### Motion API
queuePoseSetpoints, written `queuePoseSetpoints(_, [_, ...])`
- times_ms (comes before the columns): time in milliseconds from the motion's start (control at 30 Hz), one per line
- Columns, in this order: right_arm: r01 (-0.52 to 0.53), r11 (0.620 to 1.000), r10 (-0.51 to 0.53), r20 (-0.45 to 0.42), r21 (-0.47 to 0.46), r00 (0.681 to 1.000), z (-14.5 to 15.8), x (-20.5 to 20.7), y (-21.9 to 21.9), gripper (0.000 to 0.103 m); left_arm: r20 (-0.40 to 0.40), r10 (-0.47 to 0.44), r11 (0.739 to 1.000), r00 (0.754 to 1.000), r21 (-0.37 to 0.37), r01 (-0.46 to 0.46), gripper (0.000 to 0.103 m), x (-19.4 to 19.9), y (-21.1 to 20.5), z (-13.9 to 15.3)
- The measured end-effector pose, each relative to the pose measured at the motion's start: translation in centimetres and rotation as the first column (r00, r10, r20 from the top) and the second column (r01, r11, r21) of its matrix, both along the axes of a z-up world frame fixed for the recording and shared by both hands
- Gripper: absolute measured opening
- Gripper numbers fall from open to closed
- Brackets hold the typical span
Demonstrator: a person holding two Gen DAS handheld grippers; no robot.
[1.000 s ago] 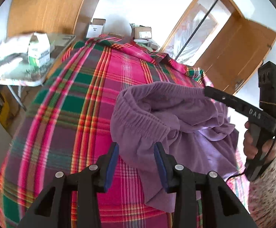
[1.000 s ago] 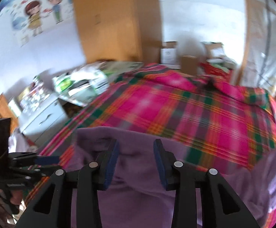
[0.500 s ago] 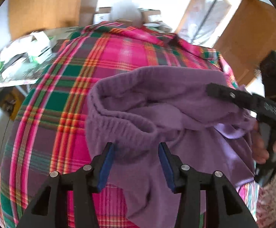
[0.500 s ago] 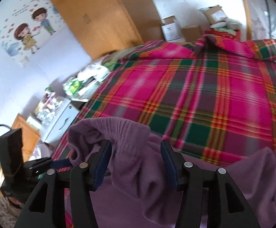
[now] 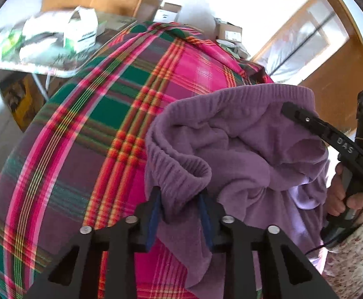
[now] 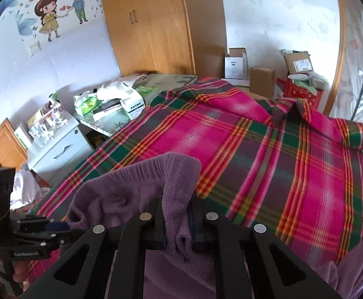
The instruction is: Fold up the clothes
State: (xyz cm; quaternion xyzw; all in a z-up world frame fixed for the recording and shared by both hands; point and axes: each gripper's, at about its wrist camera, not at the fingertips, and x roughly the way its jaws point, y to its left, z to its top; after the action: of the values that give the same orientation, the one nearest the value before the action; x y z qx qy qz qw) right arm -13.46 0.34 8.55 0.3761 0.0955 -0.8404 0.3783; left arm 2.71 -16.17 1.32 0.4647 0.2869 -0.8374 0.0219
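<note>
A purple knit garment with a ribbed waistband hangs bunched above a bed with a pink, green and purple plaid cover. My left gripper is shut on a fold of the waistband at its near left edge. In the same view the right gripper reaches in from the right, held by a hand, its tip buried in the cloth. In the right wrist view, my right gripper is shut on a raised fold of the garment. The left gripper shows at the lower left.
A cluttered side table with bags and boxes stands left of the bed, beside a white drawer unit. A wooden wardrobe and cardboard boxes lie beyond the bed's far end. An open wooden door is at the right.
Both grippers were open around the purple cloth; each has now shut on a fold of it. The waistband has been pulled up and gathered between them.
</note>
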Motion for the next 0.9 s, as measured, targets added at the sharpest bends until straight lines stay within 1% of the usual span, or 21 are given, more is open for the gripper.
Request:
queuePoseSetpoints(33, [-0.004,1.0,0.004,-0.007,0.001,1.0,0.0,-0.2,-0.7,0.012,-0.002,0.011,1.0,1.0,0.013,-0.011,0.022,0.2,-0.4,-0.1])
queuePoseSetpoints(100, [-0.015,1.0,0.015,-0.025,0.011,1.0,0.1,-0.6,-1.9,0.012,-0.014,0.031,0.999,0.999,0.025,-0.031,0.02,0.7,-1.1,-0.3])
queuePoseSetpoints(167, [-0.026,0.999,0.027,-0.045,0.024,0.999,0.1,-0.8,-3.2,0.012,-0.026,0.044,0.998,0.999,0.043,-0.042,0.014,1.1,-1.7,-0.3])
queuePoseSetpoints(233, [-0.032,0.999,0.034,-0.056,0.036,0.998,0.0,-1.1,-4.2,0.012,-0.037,0.059,0.997,0.998,0.06,-0.057,0.011,1.5,-2.4,-0.4])
queuePoseSetpoints(333, [-0.037,0.998,0.04,-0.068,0.046,0.997,-0.1,-1.7,-5.9,0.012,-0.063,0.093,0.993,0.994,0.08,-0.088,0.011,2.4,-3.2,-0.3])
queuePoseSetpoints(467, [-0.044,0.998,0.048,-0.08,0.052,0.996,-0.2,-2.1,-7.6,0.012,-0.079,0.135,0.987,0.988,0.097,-0.127,0.01,3.8,-4.7,-0.2])
queuePoseSetpoints(633, [-0.076,0.994,0.085,-0.115,0.081,0.99,-0.3,-2.0,-10.7,0.012,-0.098,0.18,0.979,0.979,0.112,-0.169,0.01,5.9,-6.4,0.0])
queuePoseSetpoints(767, [-0.117,0.987,0.13,-0.12,0.111,0.984,-0.8,-1.9,-13.7,0.012,-0.087,0.208,0.973,0.974,0.122,-0.197,0.01,7.0,-7.2,-0.4])
queuePoseSetpoints(833, [-0.141,0.982,0.156,-0.119,0.126,0.981,-1.1,-1.7,-15.2,0.012,-0.081,0.221,0.968,0.972,0.141,-0.208,0.01,7.4,-7.5,-0.7])
queuePoseSetpoints(900, [-0.162,0.976,0.182,-0.134,0.146,0.974,-1.4,-1.4,-16.6,0.012,-0.078,0.235,0.964,0.969,0.146,-0.222,0.01,7.8,-7.8,-0.8])
